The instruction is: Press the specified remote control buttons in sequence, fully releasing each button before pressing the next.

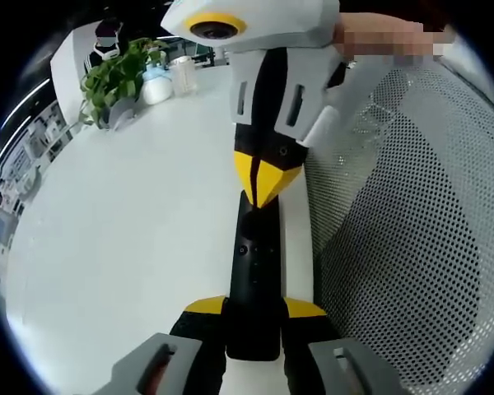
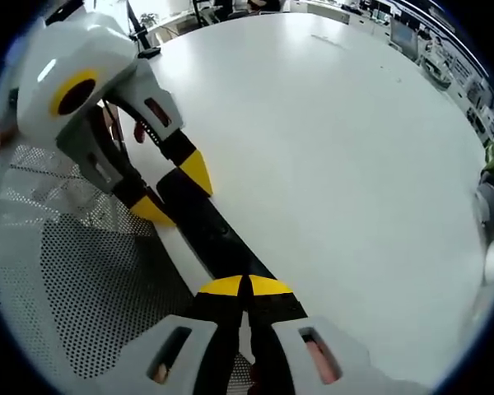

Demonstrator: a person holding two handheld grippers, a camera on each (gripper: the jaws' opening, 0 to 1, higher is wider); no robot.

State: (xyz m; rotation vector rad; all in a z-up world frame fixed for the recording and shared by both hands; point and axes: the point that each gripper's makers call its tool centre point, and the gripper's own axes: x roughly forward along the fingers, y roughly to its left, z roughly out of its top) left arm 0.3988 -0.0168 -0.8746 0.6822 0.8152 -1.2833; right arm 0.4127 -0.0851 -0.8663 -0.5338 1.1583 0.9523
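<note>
Left gripper view has the black remote control [image 1: 252, 280] lying on the white table [image 1: 132, 247], close to the table's edge. Its long axis runs straight away from this camera, and its button face is up, with small round buttons showing on the upper half. The near end sits between the yellow-tipped jaws of the left gripper [image 1: 253, 309], which are closed against its two long sides and hold it. The far end points at the right gripper [image 1: 265, 183], which comes down from the top of the picture. Its two yellow tips are together in a single point that rests on or just over the remote's far end; actual contact cannot be told from here.

Right gripper view looks along the same remote control [image 2: 204, 224] from its other end, so the long axis runs diagonally from the lower middle up to the left. The right gripper [image 2: 245, 286] has its jaws closed with no gap between the yellow tips, which sit over the near end of the remote. At the upper left the left gripper [image 2: 174, 191] straddles the far end, one yellow tip on each side.

Beside the table edge is a perforated mesh surface [image 1: 412, 247]. A potted plant [image 1: 115, 78] and a few small white containers [image 1: 169, 78] stand at the far side of the table, well apart from the remote.
</note>
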